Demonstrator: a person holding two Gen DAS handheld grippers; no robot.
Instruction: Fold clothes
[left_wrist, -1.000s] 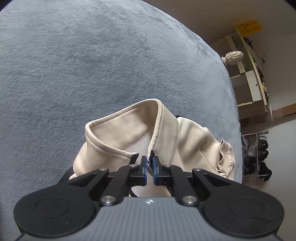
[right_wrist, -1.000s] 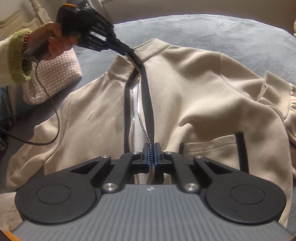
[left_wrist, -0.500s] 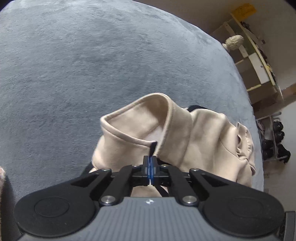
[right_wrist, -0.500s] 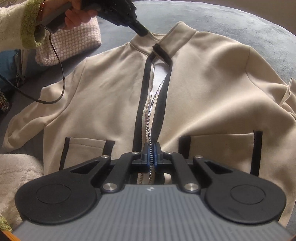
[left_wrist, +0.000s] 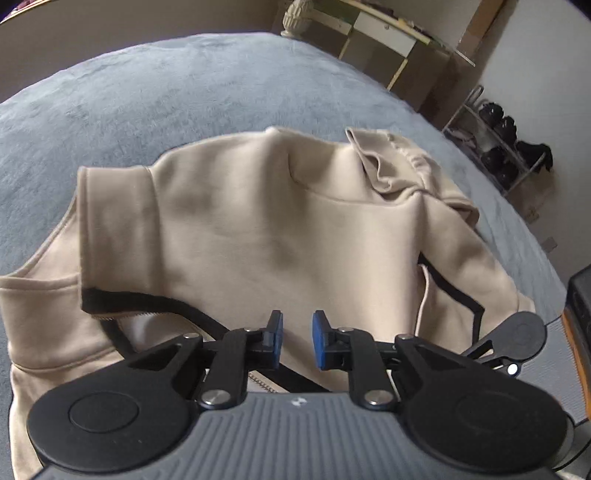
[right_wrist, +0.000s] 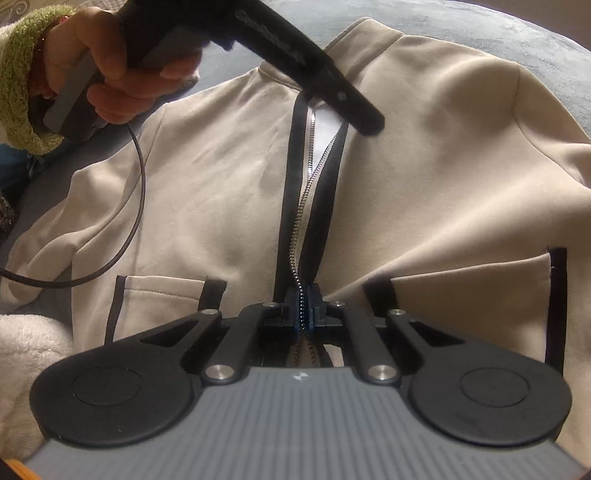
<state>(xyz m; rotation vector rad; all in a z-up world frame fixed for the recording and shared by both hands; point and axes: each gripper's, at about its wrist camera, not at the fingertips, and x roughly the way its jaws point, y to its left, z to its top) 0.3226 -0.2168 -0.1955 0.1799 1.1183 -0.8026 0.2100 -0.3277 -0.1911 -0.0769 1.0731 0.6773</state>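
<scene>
Beige zip jacket (right_wrist: 424, 177) lay front-up and mostly flat on the grey blanket (left_wrist: 147, 92), collar away from the right wrist view, zipper partly undone near the neck. Right gripper (right_wrist: 306, 306) was pressed shut on the zipper edge (right_wrist: 306, 221) down at the hem, pinching the teeth and black trim. Left gripper (left_wrist: 297, 339) had just been opening; its blue pads stood slightly apart with nothing between them, hovering over the chest panel just beside the collar opening. In the right wrist view the left hand (right_wrist: 110, 74) held that gripper above the neckline, cable trailing over the left sleeve. One sleeve (left_wrist: 406, 173) looked bunched at the far edge.

Judged step: laying the front straight before the first fold. To do it well, keep the hem pinch taut so the zipper line stays straight, flatten the bunched sleeve first, and regrip at the shoulder, not mid-panel, to avoid dragging wrinkles in.
</scene>
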